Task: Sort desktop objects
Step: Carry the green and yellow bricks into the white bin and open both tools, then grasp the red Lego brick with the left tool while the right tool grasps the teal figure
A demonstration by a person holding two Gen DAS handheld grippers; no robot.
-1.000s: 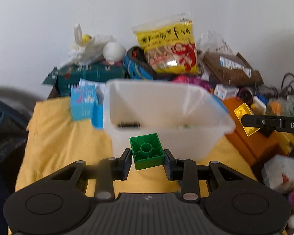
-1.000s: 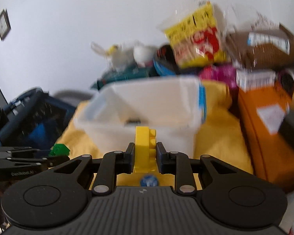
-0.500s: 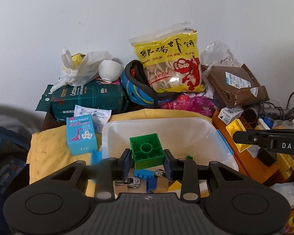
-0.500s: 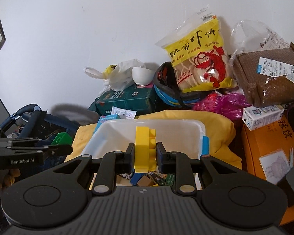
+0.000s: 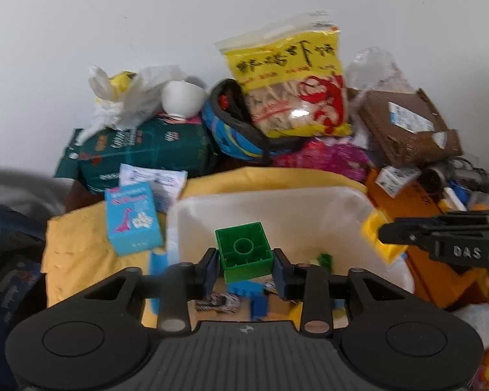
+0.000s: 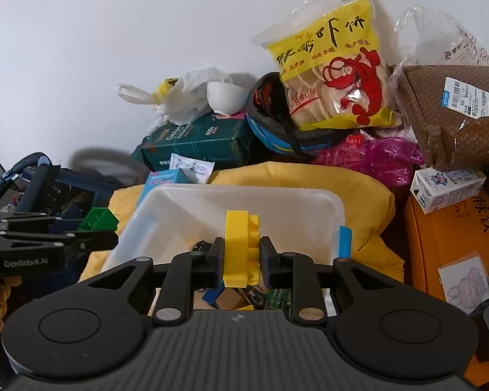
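Observation:
My left gripper [image 5: 244, 264] is shut on a green brick [image 5: 244, 252] and holds it over the near side of a white plastic bin [image 5: 270, 208]. My right gripper [image 6: 241, 257] is shut on a yellow brick [image 6: 239, 247] over the same bin [image 6: 231, 195]. The bin holds several small bricks and toys [image 5: 244, 296]. In the left wrist view the right gripper [image 5: 440, 238] comes in from the right with the yellow brick [image 5: 373, 231]. In the right wrist view the left gripper [image 6: 49, 244] is at the left with the green brick [image 6: 99, 218].
The bin sits on a yellow cloth [image 6: 309, 176]. Behind stand a blue card box [image 5: 132, 218], a green pack [image 5: 146, 150], a shrimp-chip bag [image 6: 332, 55], a helmet [image 6: 270, 120], a brown parcel [image 6: 453, 110]. An orange box [image 6: 453, 244] is at the right.
Both grippers rose from in front of the bin wall to above its opening, so its contents show. Both still hold their bricks.

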